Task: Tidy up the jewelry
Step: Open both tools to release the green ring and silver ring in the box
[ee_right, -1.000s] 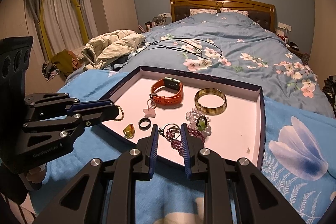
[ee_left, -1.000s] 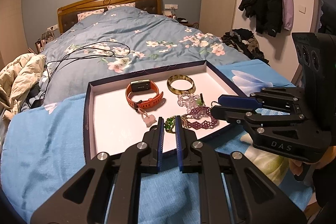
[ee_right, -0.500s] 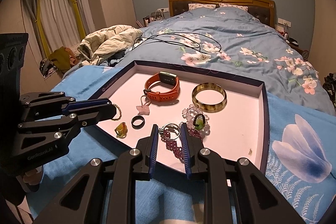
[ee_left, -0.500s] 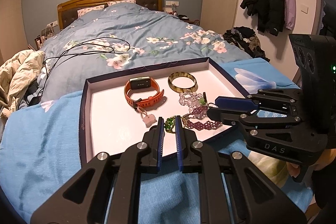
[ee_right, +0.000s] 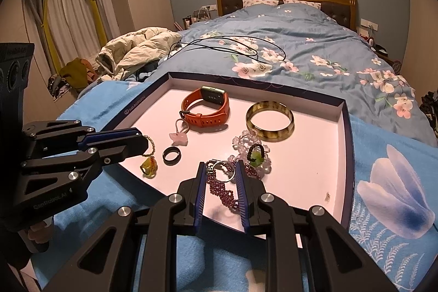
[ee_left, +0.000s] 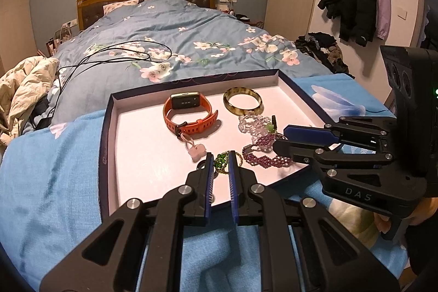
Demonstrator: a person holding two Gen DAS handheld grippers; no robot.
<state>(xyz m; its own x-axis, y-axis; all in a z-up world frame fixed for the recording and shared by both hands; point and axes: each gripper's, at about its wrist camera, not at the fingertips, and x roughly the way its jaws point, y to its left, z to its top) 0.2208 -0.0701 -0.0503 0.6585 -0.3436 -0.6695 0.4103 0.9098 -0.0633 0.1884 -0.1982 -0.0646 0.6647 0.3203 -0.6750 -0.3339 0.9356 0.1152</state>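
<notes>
— What lay where?
— On the bed (ee_left: 169, 26), a shallow tray (ee_right: 345, 133) held an orange watch (ee_right: 208, 111), a bangle (ee_right: 269, 120) and a purple bead bracelet (ee_right: 221, 186).
— And the jaws?
— Left gripper (ee_left: 221, 166): narrow gap, empty. Right gripper (ee_right: 220, 177): parted wider, straddling the bracelet, not clamped.

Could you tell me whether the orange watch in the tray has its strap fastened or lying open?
Fastened. The orange watch has its strap closed into a loop, resting on the tray floor.
</notes>
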